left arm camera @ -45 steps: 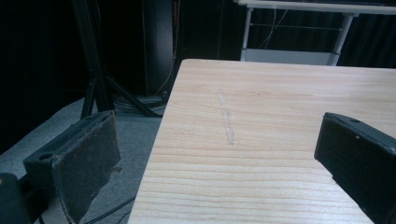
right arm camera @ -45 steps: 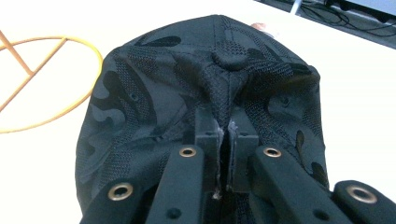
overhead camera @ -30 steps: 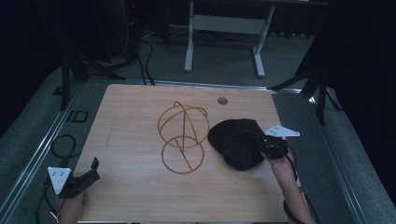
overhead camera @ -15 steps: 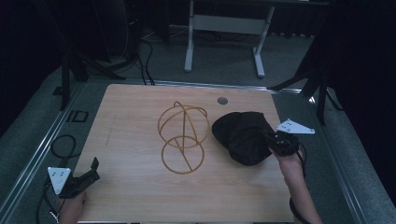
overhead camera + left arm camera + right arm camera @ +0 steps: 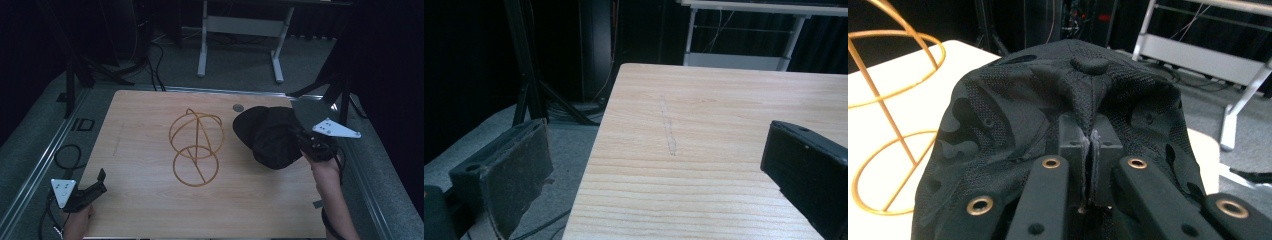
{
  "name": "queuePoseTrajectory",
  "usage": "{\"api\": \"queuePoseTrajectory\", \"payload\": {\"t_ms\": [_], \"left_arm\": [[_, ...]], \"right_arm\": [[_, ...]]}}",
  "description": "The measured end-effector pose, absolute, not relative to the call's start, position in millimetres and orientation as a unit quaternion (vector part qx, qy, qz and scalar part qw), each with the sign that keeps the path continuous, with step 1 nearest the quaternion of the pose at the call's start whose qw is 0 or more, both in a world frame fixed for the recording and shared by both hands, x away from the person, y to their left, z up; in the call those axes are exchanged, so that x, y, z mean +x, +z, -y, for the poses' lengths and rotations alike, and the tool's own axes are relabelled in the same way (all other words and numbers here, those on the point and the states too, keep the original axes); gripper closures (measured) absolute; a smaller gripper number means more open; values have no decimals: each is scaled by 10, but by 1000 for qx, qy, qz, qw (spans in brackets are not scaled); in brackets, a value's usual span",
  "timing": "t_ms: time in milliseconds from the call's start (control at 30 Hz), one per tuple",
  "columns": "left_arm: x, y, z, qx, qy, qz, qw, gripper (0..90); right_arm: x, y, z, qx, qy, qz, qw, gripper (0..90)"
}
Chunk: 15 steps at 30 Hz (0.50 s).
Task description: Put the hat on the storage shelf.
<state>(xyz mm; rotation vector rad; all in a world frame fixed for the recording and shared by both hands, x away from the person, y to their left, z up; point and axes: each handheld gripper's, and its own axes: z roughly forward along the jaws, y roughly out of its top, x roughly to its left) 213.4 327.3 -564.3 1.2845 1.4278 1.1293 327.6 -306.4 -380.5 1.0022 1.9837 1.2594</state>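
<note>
A black camouflage-pattern cap hangs lifted above the right side of the wooden table, pinched by my right gripper. In the right gripper view the jaws are pressed together on a fold of the cap, just below its top button. A gold wire stand, made of rings on a round base, rests at the table's middle, left of the cap; it is the gold wire stand at that view's left. My left gripper rests open at the near left corner, nothing between its pads.
A small grey round cap sits in the tabletop near the far edge. A white metal frame stands on the floor beyond the table. Cables lie on the floor at the left.
My right gripper has risen and drifted right with the cap, lifting it off the table. The left gripper has stayed where it was.
</note>
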Motion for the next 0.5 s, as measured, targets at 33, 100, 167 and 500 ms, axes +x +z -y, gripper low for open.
{"api": "queuePoseTrajectory", "payload": {"t_ms": [33, 100, 167, 500], "left_arm": [[2134, -5643, -3273, 517, 455, -575, 441, 6], [2135, -5643, -3273, 517, 455, -575, 442, 6], [2136, -5643, -3272, 517, 455, -575, 441, 6], [2133, -5644, -3272, 517, 456, -575, 441, 6]], "right_arm": [[3264, -3759, 3071, 374, 474, -742, 292, 868], [3243, -3660, 3080, 372, 478, -738, 297, 868], [3235, -3602, 3080, 371, 480, -737, 300, 868], [3199, -3312, 3046, 357, 491, -730, 315, 868]]}}
